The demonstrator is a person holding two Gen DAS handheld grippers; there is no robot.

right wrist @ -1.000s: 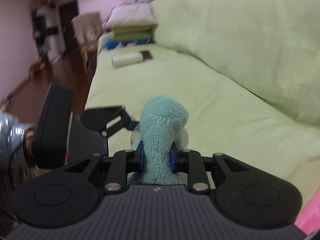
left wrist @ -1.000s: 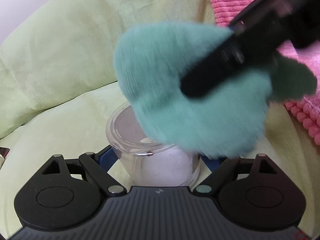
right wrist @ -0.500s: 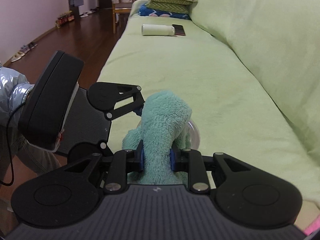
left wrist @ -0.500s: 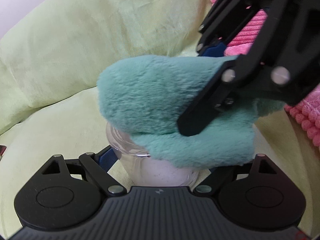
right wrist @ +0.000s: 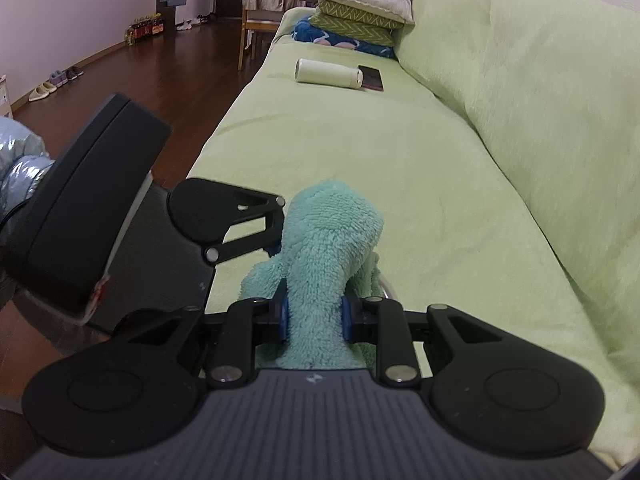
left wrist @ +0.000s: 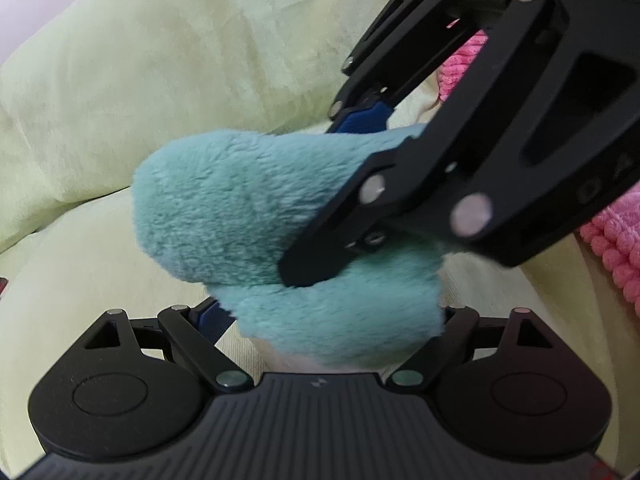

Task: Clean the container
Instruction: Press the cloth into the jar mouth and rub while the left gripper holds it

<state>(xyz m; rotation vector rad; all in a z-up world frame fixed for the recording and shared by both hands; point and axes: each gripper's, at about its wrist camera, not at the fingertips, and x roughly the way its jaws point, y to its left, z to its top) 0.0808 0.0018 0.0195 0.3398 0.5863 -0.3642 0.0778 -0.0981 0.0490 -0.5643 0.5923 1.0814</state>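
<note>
My right gripper is shut on a fluffy teal cloth, its blue pads squeezing the bundle from both sides. In the left wrist view that gripper reaches in from the upper right and presses the cloth down over the clear container. Only a pale sliver of the container shows under the cloth, between the fingers of my left gripper, which grips it. In the right wrist view a short arc of the container's rim peeks out beside the cloth.
Everything sits on a light green covered sofa with a tall back cushion. A pink ribbed cloth lies at the right. Farther along the seat lie a white bottle, a dark phone and stacked pillows. Wooden floor runs on the left.
The right gripper has rolled and come closer in the left wrist view. The cloth has sunk over the container's mouth, so the clear wall seen earlier is now almost hidden.
</note>
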